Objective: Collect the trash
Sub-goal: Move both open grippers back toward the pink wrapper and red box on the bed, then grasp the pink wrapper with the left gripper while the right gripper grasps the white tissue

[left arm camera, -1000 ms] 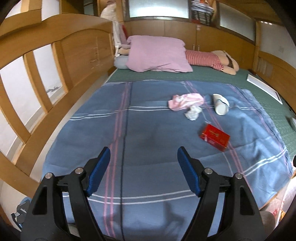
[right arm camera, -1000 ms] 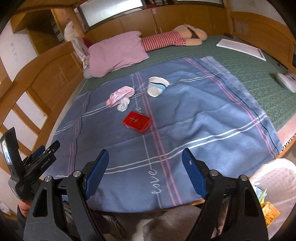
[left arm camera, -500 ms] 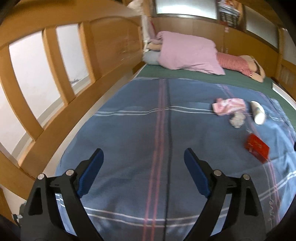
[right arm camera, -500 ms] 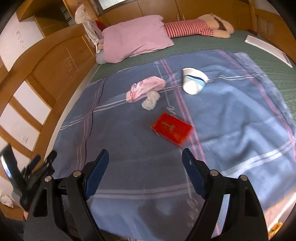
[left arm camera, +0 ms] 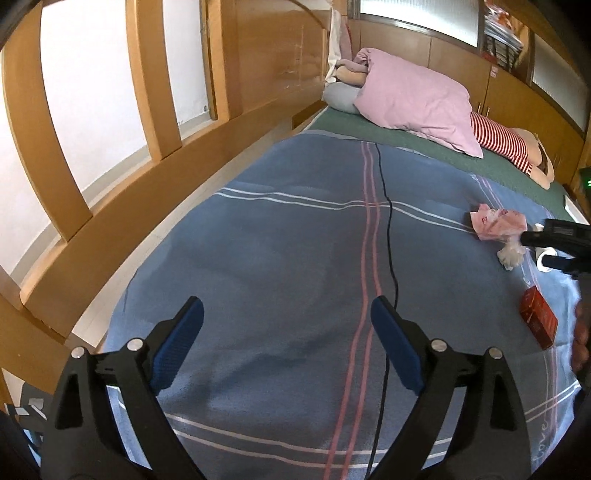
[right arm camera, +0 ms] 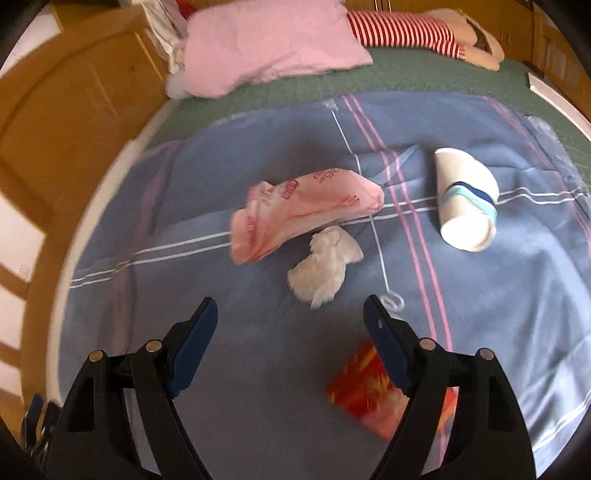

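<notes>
Trash lies on a blue striped blanket (right arm camera: 221,350) on the bed. A pink plastic wrapper (right arm camera: 303,210), a crumpled white tissue (right arm camera: 325,267), a tipped white paper cup (right arm camera: 465,203) and a red box (right arm camera: 365,391) show in the right wrist view. My right gripper (right arm camera: 290,328) is open and empty, hovering just short of the tissue, with the red box under its right finger. My left gripper (left arm camera: 286,332) is open and empty over bare blanket at the left. It sees the wrapper (left arm camera: 495,219), tissue (left arm camera: 511,254) and red box (left arm camera: 537,323) far right.
A pink pillow (right arm camera: 269,44) and a striped doll (right arm camera: 406,33) lie at the head of the bed on a green mat (right arm camera: 406,79). A wooden slatted rail (left arm camera: 122,184) runs along the left side. A thin black cable (left arm camera: 388,229) crosses the blanket.
My right gripper has moved forward and down over the trash, so the tissue and wrapper are now close. My left gripper has swung left toward the rail. Both stay open.
</notes>
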